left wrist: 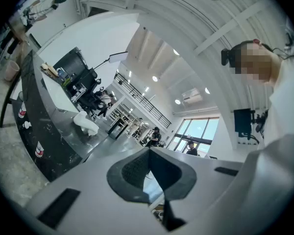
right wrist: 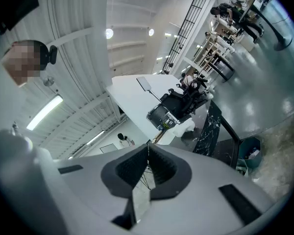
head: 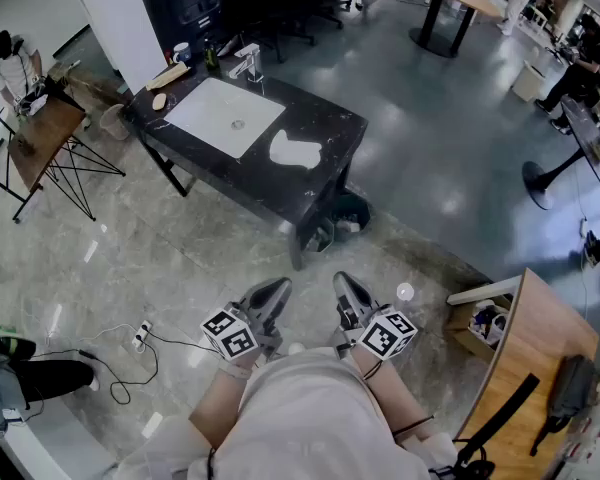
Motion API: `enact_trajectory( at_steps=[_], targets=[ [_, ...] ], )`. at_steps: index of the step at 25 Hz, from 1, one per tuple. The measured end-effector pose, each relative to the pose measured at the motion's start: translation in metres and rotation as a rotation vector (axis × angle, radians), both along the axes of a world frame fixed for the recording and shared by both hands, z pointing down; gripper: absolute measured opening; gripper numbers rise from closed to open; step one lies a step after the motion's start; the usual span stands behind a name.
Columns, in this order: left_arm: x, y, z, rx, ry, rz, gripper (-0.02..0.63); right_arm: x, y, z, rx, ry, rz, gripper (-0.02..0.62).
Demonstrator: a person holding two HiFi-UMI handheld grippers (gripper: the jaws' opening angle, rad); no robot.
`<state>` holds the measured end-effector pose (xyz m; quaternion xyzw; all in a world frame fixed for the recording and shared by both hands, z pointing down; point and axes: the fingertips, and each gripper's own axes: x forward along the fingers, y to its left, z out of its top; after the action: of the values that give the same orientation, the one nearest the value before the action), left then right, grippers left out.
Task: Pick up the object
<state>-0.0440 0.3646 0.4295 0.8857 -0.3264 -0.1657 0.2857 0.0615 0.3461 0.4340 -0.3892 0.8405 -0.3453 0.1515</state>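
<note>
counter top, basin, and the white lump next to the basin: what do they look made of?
Counter top: black with white veins and a sheen, so polished marble or a marble-look slab. Basin: smooth, plain white, likely ceramic or resin. White lump: soft crumpled outline, matte, probably a cloth or towel.

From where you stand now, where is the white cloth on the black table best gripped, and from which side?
Probably from above, at a raised fold of the white cloth: it lies crumpled and limp on the black table beside the sink, so its sides offer no firm edge.
</note>
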Motion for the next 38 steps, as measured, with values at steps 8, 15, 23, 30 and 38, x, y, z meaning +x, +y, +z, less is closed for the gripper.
enact_trajectory(
  at_steps=[8,15,23,30,38],
  targets=[
    [-0.030,-0.004,-0.001,-0.012,-0.011,-0.031,0.006,-0.033,-0.010,0.005,-0.023,-0.017,-0.026,0.023],
    [-0.048,-0.019,0.010,-0.042,-0.032,-0.102,0.006,-0.049,-0.032,0.012,-0.027,-0.026,-0.083,0.022],
    [-0.047,-0.053,0.013,-0.041,-0.054,-0.142,0.006,-0.046,-0.077,0.019,-0.043,-0.061,-0.111,0.022],
    [-0.041,-0.114,0.018,-0.107,-0.094,-0.207,0.008,-0.042,-0.141,0.024,-0.075,-0.078,-0.170,0.022],
    [-0.025,-0.196,0.028,-0.198,-0.122,-0.321,0.008,-0.033,-0.231,0.030,-0.149,-0.113,-0.281,0.023]
  ],
)
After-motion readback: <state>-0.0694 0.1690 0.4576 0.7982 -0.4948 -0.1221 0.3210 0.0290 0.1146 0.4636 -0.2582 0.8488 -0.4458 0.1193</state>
